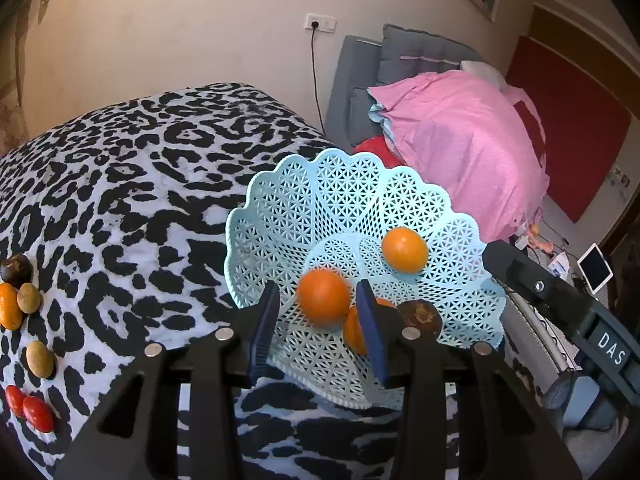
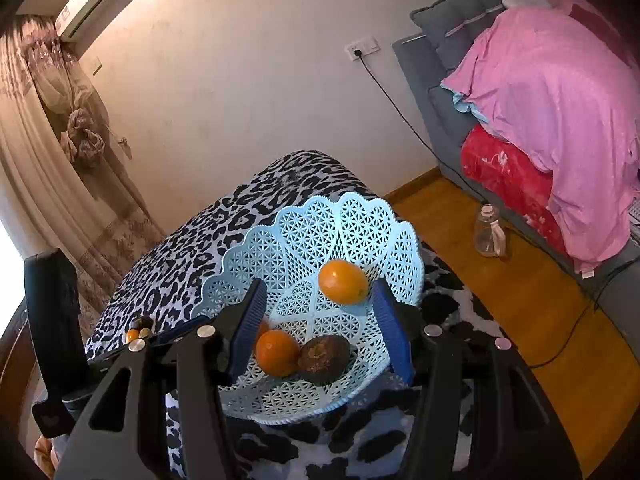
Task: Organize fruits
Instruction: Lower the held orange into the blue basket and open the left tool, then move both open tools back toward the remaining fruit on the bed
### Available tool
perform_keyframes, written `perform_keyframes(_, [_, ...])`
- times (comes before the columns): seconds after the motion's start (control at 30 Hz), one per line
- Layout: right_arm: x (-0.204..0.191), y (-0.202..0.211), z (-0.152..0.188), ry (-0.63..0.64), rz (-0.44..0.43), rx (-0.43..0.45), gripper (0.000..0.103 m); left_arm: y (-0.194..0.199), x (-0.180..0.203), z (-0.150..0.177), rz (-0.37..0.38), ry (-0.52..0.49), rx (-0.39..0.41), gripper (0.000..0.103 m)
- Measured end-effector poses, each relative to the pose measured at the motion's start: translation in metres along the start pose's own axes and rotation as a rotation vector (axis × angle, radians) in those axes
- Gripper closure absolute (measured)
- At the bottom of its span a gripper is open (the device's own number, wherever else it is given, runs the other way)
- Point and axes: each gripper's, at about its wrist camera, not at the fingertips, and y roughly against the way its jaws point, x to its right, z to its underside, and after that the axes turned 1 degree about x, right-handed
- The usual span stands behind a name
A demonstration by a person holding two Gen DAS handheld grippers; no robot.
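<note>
Leopard-print bedspread [image 1: 120, 184], left gripper [image 1: 320, 312] angled down — jaws flanking orange [image 1: 323, 298]

Pale blue lattice basket [image 1: 352, 200] just ahead of both tongs, holding three oranges and one dark brown fruit [image 2: 322, 359]. One orange [image 1: 323, 298] between the left tongs [image 1: 320, 312], slightly blurred, untouched by either pad. Another orange [image 2: 343, 282] farther in, near the right tongs [image 2: 320, 316].

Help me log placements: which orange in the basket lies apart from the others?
The orange on the far side of the blue basket lies alone. The other two oranges sit together at the near side, beside the dark brown fruit.
</note>
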Motion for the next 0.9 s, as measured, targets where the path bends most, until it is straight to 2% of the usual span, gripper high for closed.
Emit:
perform_keyframes(0.4, [-0.001,0.000,0.001,-0.002,-0.002,0.010,0.046,0.007,0.003,0.003,-0.005,-0.006,0.018,0.062])
perform_keyframes(0.47, [-0.002,0.001,0.001,-0.002,-0.003,0.013,0.046,0.012,0.002,0.002,-0.002,0.001,0.029,0.053])
perform_keyframes(0.8, [-0.005,0.007,0.000,-0.004,-0.002,0.032,0.046,0.040,0.004,0.000,-0.024,-0.004,0.092,0.048])
perform_keyframes(0.9, [-0.006,0.010,-0.001,-0.006,-0.003,0.040,0.046,0.051,0.005,-0.001,-0.046,-0.016,0.123,0.042])
